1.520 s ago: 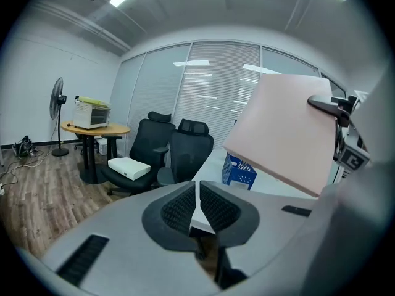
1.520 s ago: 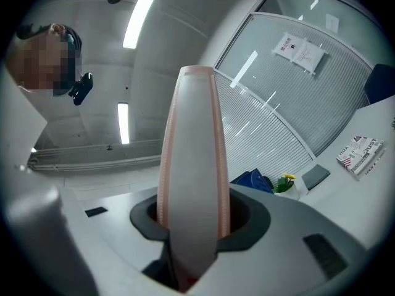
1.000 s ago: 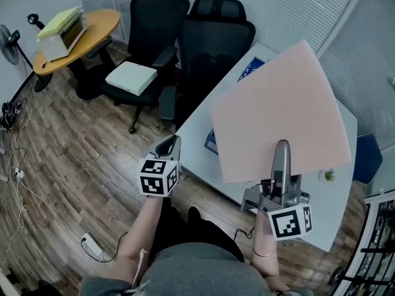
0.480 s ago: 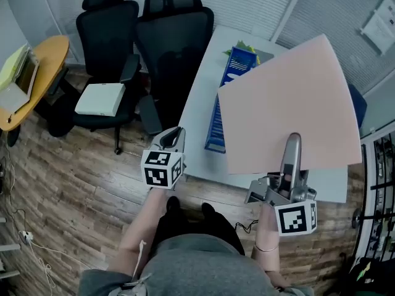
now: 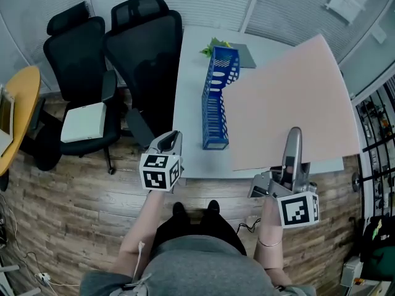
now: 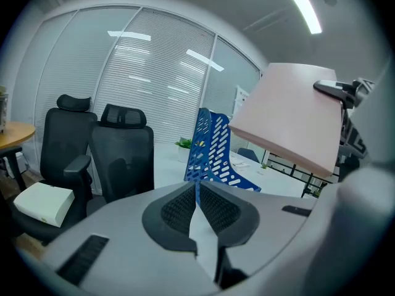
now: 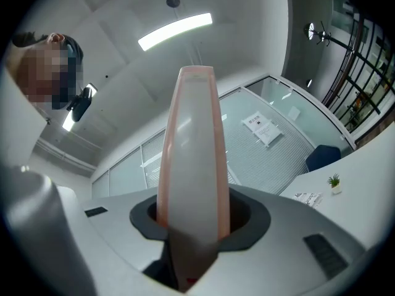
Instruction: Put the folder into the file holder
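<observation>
A large pink folder (image 5: 287,100) is held up over the right half of the white table (image 5: 188,73), hiding that part. My right gripper (image 5: 294,142) is shut on the folder's near edge; in the right gripper view the folder (image 7: 191,153) stands edge-on between the pads. A blue perforated file holder (image 5: 216,100) lies along the table, just left of the folder. My left gripper (image 5: 171,139) hovers at the table's front left corner, shut with nothing in it. From the left gripper view, the file holder (image 6: 213,150) is straight ahead and the folder (image 6: 290,119) up to the right.
Two black office chairs (image 5: 145,36) (image 5: 74,48) stand left of the table, one bearing a white box (image 5: 86,121). A small plant (image 5: 213,44) and a grey pad (image 5: 244,55) sit at the table's far end. A black rack (image 5: 376,116) is at the right.
The head view has swung round, so the table and blue file holder now show in full left of the folder. The right gripper still holds the folder; the left gripper has shifted slightly.
</observation>
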